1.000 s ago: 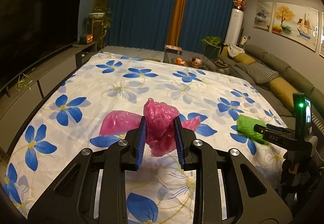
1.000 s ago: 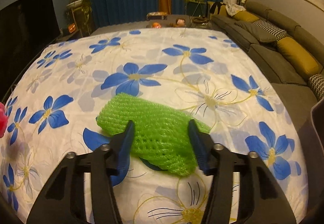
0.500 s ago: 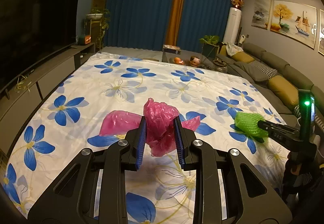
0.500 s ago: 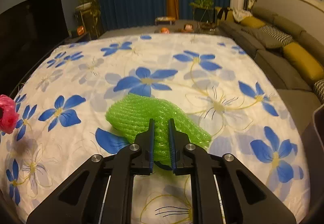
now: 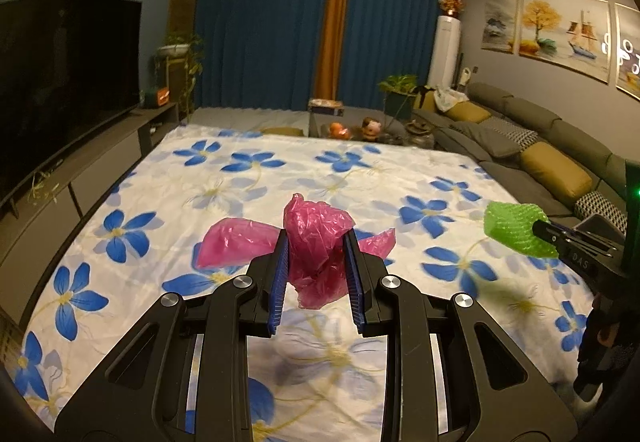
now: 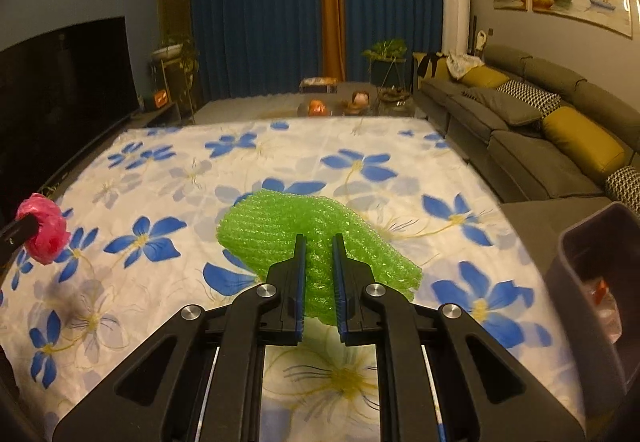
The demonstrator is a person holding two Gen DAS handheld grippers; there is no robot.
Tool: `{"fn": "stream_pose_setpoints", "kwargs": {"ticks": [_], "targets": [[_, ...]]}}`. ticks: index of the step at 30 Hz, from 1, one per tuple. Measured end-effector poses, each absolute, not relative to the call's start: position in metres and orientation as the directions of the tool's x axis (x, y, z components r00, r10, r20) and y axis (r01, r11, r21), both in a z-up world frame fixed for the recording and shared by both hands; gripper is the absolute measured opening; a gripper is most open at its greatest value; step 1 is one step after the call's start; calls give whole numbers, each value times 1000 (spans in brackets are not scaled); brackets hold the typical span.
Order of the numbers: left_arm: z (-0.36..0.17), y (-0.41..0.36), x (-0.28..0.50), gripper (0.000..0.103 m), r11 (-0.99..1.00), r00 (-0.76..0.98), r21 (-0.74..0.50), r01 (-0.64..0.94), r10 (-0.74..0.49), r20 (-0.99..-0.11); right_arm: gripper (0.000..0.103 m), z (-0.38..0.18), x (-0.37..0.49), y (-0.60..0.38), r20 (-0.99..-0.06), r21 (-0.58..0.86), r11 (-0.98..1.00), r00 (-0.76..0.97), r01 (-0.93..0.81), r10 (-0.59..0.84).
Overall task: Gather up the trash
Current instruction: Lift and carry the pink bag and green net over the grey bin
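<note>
Two pieces of trash are up off the sheet [image 5: 240, 178], one in each gripper. The left gripper [image 5: 316, 262] has its jaws clamped on the pink bag [image 5: 316, 238], a crumpled wad bulging above and below the blue pads. A second bit of pink film [image 5: 236, 242] shows just left of the jaws, and I cannot tell whether it is a trailing end of the same bag or a separate piece lying on the sheet.

Over on the right, the right gripper [image 6: 320, 270] is pinched nearly closed on the green foam net [image 6: 288, 234], which fans out wide on both sides of the fingers and casts a shadow on the sheet below, so it reads as lifted clear.

Now the bin [image 6: 592, 242]: it sits at the sheet's right edge, close beside the right gripper, with something already in it. So the pickup looks done for both items; what is left, by my reading, is the carry and the drop. The net has the shorter trip. The bag must cross the whole sheet, and that loose pink flap may need a second visit.
</note>
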State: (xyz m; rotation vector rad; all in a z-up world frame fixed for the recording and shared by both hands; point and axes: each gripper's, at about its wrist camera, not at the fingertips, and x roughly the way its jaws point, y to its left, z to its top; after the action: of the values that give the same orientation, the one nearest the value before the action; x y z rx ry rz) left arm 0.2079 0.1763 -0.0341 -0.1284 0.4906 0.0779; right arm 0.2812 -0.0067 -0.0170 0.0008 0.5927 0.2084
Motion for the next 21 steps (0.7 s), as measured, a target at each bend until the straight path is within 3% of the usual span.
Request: {"fn": "stream_pose_setpoints", "kwargs": {"ticks": [12, 21], "targets": [[6, 74, 192, 25, 995, 905, -49, 85, -98, -415, 13, 26, 222, -76, -424, 83, 986, 891, -142, 164], [14, -24, 192, 25, 963, 876, -46, 267, -262, -405, 13, 31, 195, -151, -385, 96, 995, 921, -30, 65]]}}
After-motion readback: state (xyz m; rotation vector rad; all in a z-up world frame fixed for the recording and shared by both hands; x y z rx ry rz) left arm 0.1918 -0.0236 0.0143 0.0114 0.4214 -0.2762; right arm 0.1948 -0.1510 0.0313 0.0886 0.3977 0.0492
